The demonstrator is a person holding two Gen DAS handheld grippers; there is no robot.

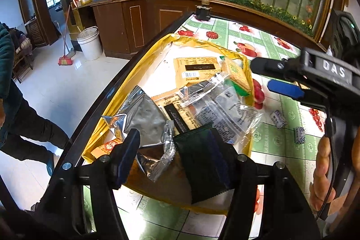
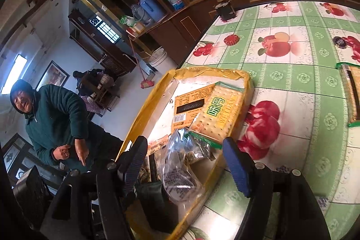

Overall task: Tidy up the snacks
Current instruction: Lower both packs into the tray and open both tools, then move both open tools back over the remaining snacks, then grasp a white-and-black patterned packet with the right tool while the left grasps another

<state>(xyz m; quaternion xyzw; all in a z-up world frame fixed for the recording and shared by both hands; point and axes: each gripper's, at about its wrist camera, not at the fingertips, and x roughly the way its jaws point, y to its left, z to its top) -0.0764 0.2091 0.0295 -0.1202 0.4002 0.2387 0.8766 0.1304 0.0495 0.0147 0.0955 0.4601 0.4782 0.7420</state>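
Observation:
A shallow box with yellow taped walls [image 1: 105, 114] [image 2: 144, 116] sits at the table's left edge and holds several snack packets. In it I see a silver foil bag [image 1: 144, 118], a clear bag of wrapped snacks [image 1: 225, 109] [image 2: 180, 170], orange packets [image 1: 195, 69] and a dark green packet [image 1: 202, 163]. My left gripper [image 1: 177, 159] stands open over the box's near end, with the dark green packet lying between its fingers. A green and yellow cracker packet [image 1: 236, 75] [image 2: 218, 114] leans on the box's right wall. My right gripper [image 2: 184, 163] [image 1: 272, 77] is open just short of it, holding nothing.
Two small wrapped sweets [image 1: 277, 119] lie on the fruit-print tablecloth [image 2: 292, 73] right of the box. Another cracker packet [image 2: 351, 93] lies at the far right. A small black object [image 2: 225, 9] stands at the far corner. A person in a green jacket [image 2: 56, 118] stands left of the table.

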